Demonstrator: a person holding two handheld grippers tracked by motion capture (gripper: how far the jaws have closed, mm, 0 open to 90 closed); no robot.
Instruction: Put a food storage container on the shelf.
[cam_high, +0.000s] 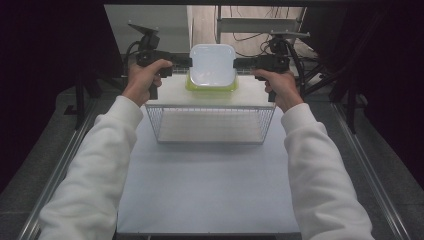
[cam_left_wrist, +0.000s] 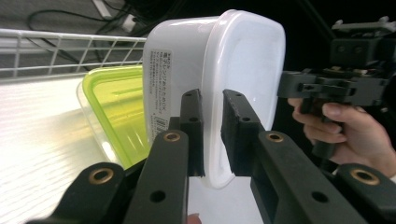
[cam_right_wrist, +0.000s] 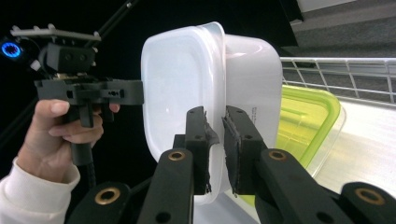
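At the upper centre of the high view, a white lidded box (cam_high: 212, 65) was held level between the two tools, lid up, its slightly longer side running up the frame, above a green-lidded box (cam_high: 212, 87) on a wire basket (cam_high: 210, 125). The left hand-held gripper (cam_high: 188, 62) and right hand-held gripper (cam_high: 234, 63) each pinched the lid rim at opposite edges. The green-lidded box was mostly hidden beneath the white one, and the bench (cam_high: 210, 185) lay below.
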